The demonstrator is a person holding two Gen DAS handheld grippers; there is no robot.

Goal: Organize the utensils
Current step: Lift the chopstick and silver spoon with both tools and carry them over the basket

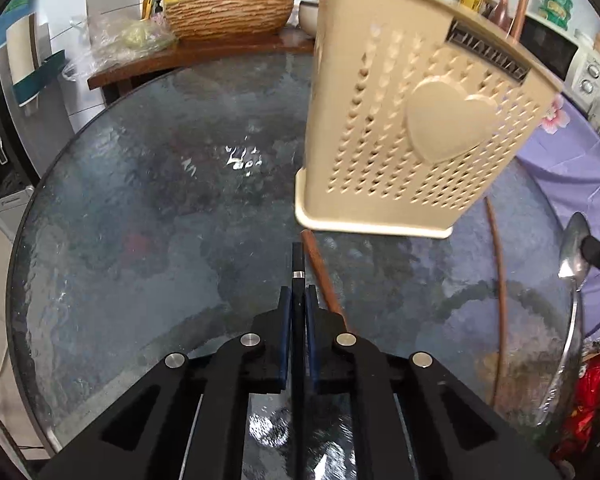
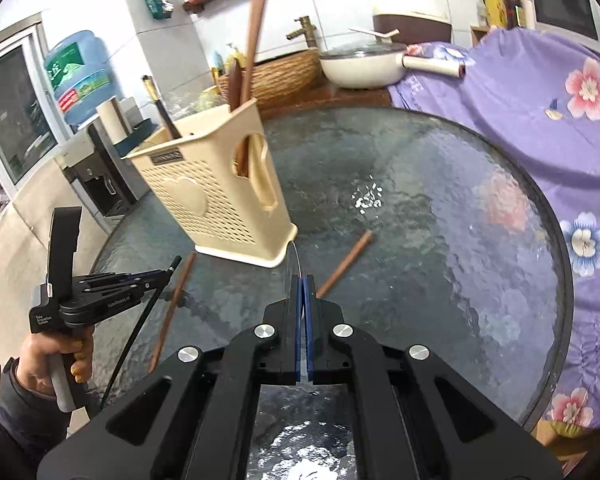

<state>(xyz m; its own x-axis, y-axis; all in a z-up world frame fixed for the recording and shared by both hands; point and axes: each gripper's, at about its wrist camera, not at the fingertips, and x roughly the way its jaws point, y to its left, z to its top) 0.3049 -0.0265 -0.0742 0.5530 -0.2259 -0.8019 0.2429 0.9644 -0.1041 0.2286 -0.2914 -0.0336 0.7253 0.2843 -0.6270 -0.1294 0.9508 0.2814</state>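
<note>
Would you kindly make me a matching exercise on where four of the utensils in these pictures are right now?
Things:
1. black chopstick
2. metal spoon
3. brown chopstick
4. wooden spoon

Places:
A. standing in the beige holder
B. lying on the glass table
C. in the left tongs
D. in the right tongs

Pairs: 1-C, 2-D, 3-B, 4-A

The black chopstick (image 1: 297,276) clamped in the left gripper (image 1: 299,300) passes behind the gripper body, so its rear length is hidden in the left wrist view. The spoon (image 1: 575,256) held by the right gripper (image 2: 303,284) appears only edge-on in the right wrist view, and its handle end blurs near the picture edge in the left wrist view. The lower parts of the utensils standing in the beige holder (image 2: 220,196) are concealed by its perforated walls.
</note>
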